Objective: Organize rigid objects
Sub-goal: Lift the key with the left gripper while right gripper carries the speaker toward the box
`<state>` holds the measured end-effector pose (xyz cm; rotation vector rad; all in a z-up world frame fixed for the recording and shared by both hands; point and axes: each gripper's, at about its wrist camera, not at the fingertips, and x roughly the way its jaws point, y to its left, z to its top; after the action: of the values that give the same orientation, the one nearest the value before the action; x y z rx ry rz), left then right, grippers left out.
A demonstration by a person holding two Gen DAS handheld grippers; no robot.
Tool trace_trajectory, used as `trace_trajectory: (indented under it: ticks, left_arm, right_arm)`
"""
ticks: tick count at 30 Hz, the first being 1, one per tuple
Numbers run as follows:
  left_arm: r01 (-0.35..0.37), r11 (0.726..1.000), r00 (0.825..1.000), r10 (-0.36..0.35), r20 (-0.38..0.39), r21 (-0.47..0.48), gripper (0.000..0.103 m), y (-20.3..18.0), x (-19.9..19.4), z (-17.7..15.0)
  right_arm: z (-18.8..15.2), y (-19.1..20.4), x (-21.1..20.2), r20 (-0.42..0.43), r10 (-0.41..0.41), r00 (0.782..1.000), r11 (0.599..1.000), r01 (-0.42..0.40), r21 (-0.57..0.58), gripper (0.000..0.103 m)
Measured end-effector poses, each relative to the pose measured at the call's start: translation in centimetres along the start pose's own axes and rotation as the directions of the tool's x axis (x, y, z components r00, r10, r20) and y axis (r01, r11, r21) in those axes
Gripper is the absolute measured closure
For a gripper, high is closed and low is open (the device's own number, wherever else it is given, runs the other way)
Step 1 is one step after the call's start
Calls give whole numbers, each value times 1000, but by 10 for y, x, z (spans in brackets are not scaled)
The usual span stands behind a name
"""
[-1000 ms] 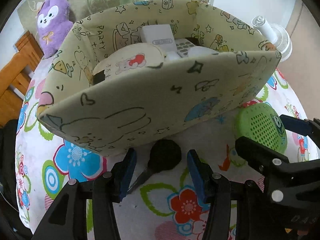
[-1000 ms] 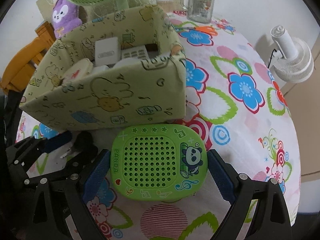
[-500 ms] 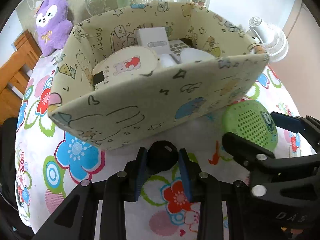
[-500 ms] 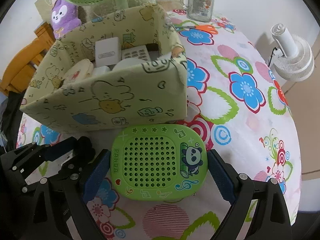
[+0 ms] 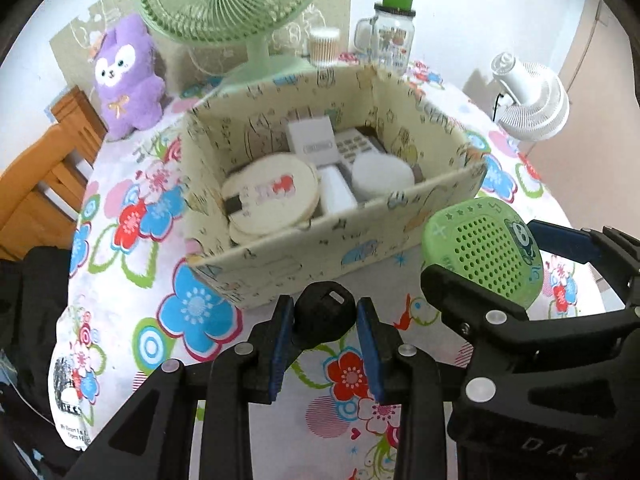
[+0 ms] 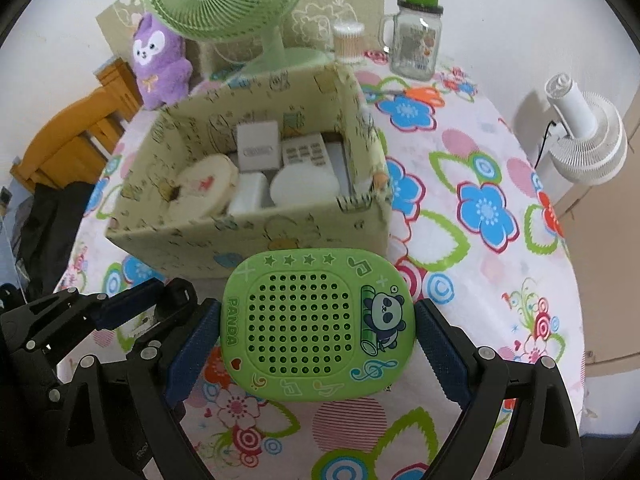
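My left gripper (image 5: 325, 309) is shut on a black key-like piece (image 5: 324, 320) with a round head, held just above the floral tablecloth. In the right wrist view the same gripper (image 6: 160, 300) shows at the left with the black piece (image 6: 180, 296) in it. My right gripper (image 6: 316, 314) is shut on a green panda speaker (image 6: 312, 328), lifted off the cloth. The speaker (image 5: 484, 252) also shows at the right of the left wrist view. Just beyond both stands a cream cartoon-print box (image 5: 320, 248), which holds a round cream disc (image 5: 272, 196), white boxes and a keypad.
Behind the box (image 6: 248, 236) stand a green desk fan (image 6: 224, 0), a purple plush (image 6: 160, 64), a cotton-swab tub (image 6: 348, 42) and a glass jar (image 6: 414, 46). Orange scissors (image 6: 424, 94) lie beside the jar. A white fan (image 6: 588, 148) is off the table's right edge, a wooden chair (image 5: 44, 176) to the left.
The left gripper's jaws closed on the black piece, which lay between them on the cloth. Both grippers then rose with their objects, and the box now sits lower and farther off.
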<state>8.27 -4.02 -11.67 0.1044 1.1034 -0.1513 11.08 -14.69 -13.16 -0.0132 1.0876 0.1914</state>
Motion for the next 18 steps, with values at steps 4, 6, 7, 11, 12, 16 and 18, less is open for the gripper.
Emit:
trace_trajectory:
  ticks: [4, 6, 7, 11, 12, 16, 18]
  left_arm:
    - [-10, 1000, 1000, 10, 22, -3, 71, 0, -7, -2]
    - [-15, 1000, 999, 15, 32, -7, 71, 0, -14, 2]
    - [-17, 1000, 999, 18, 35, -9, 71, 1, -14, 8]
    - [-51, 999, 997, 52, 62, -13, 71, 5, -29, 18]
    - [-46, 999, 997, 47, 66, -17, 71, 6, -33, 21]
    - [-50, 998, 995, 52, 81, -26, 71, 8, -39, 33]
    - [-55, 998, 994, 57, 93, -31, 71, 9, -42, 39]
  right_arm:
    - [6, 3, -15, 26, 7, 1000, 1000, -7, -10, 8]
    - [10, 4, -20, 34, 12, 999, 1000, -11, -13, 8]
    - [12, 5, -23, 39, 13, 999, 1000, -13, -16, 8]
    - [21, 6, -34, 44, 30, 999, 999, -30, -13, 8]
    - [23, 6, -38, 49, 37, 998, 999, -37, -7, 8]
    - [36, 7, -49, 79, 47, 996, 999, -46, -12, 8]
    - [42, 7, -53, 92, 45, 995, 999, -44, -16, 8]
